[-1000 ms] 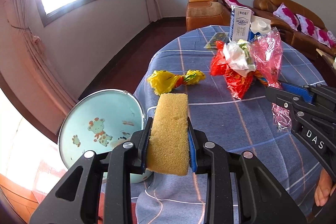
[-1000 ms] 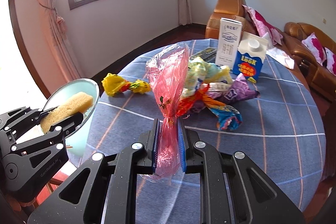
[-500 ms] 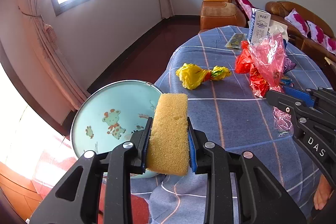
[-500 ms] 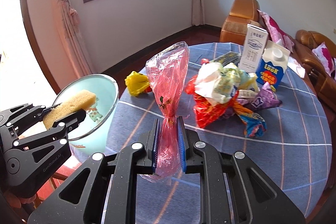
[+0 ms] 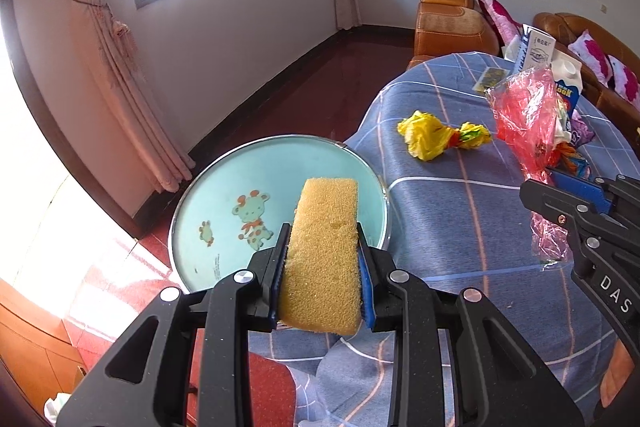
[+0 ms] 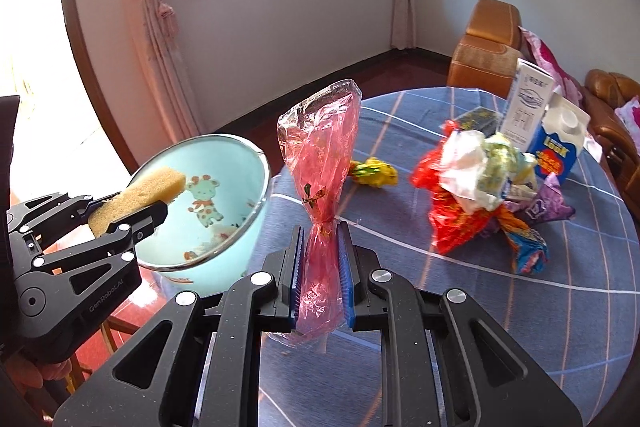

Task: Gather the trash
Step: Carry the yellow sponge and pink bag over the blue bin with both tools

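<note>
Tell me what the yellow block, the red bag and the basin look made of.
Yellow block: porous foam sponge, matte, visibly pitted.
Red bag: thin translucent plastic film, glossy and crinkled, pinched in the right tool.
Basin: probably enamelled metal, with a shiny silver rim and smooth pale blue printed interior.

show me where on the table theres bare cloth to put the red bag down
Bare cloth lies on the table between the right gripper holding the red bag and the wrapper pile. There is another strip between the yellow wrapper and the basin. It is crowded at the pile and the cartons behind it.
</note>
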